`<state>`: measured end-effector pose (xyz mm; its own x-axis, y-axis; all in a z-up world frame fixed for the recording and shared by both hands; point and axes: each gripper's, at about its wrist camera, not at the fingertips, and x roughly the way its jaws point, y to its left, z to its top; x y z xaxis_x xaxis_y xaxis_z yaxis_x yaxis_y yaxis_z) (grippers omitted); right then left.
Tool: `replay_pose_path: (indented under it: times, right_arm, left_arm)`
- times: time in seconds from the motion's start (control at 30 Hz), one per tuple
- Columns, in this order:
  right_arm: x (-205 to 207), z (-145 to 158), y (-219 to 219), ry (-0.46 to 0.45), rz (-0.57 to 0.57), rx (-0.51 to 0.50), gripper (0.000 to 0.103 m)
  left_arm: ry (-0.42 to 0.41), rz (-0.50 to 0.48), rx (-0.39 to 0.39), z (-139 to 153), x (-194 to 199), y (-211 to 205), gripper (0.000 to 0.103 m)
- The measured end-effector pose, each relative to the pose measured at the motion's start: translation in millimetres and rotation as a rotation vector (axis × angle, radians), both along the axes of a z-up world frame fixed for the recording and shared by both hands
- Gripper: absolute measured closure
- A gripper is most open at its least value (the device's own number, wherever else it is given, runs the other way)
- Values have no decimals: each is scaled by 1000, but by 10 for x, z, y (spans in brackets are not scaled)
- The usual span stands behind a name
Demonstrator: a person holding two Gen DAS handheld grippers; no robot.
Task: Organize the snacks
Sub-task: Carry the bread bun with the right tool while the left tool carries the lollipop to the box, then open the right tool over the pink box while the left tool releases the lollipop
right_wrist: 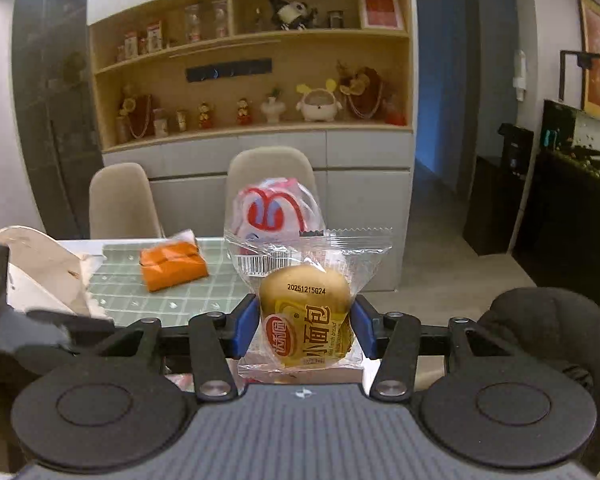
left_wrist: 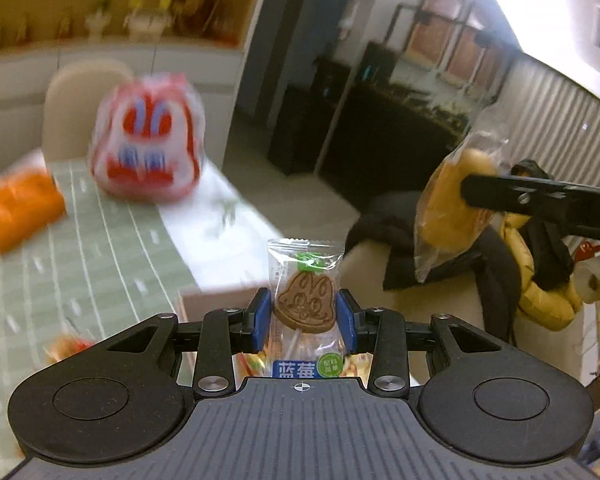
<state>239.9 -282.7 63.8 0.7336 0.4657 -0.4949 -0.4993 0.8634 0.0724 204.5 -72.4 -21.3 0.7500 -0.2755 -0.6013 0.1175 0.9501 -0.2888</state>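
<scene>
My left gripper (left_wrist: 305, 314) is shut on a clear-wrapped, rabbit-shaped brown lollipop (left_wrist: 306, 304), held up above the table's near corner. My right gripper (right_wrist: 306, 326) is shut on a small bread bun in a clear and gold wrapper (right_wrist: 306, 316), lifted over the table edge. The same bun (left_wrist: 454, 204) shows at the right of the left wrist view, pinched by a black finger (left_wrist: 500, 192) of the right gripper. On the green checked tablecloth (right_wrist: 172, 296) lie an orange packet (right_wrist: 172, 266) and a big red-and-white snack bag (right_wrist: 278, 214), seen also as the packet (left_wrist: 20, 208) and the bag (left_wrist: 148, 140).
A torn cardboard box (right_wrist: 40, 276) stands at the table's left. Two beige chairs (right_wrist: 120, 200) sit behind the table, before a shelf wall of ornaments (right_wrist: 252, 60). A chair draped with black and yellow jackets (left_wrist: 540, 280) is to the right, with a dark cabinet (right_wrist: 560, 200) beyond.
</scene>
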Motion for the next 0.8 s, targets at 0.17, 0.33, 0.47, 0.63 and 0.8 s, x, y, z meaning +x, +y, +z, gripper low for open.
replay_pose_path:
  times: [0.17,0.33,0.47,0.63,0.8]
  right_arm:
    - [285,-431,6,53,-4,-62,54]
    - [464,-623,35,50,21,-86,54]
    - [655,-820,81,96,46,-68,54]
    - [915,-1145,115,229,71,-18,54]
    - [997,-1464,311,339,109,-18,54]
  left_arm:
    - [92,64,-51,-515,394,-46,62]
    - [103,97,-55,-749,545,-36,61]
    - [55,151,-99,-725,487,103,61]
    - [97,260,-106,-707,429,364,62]
    - [112,390,-161,-757,60,706,65]
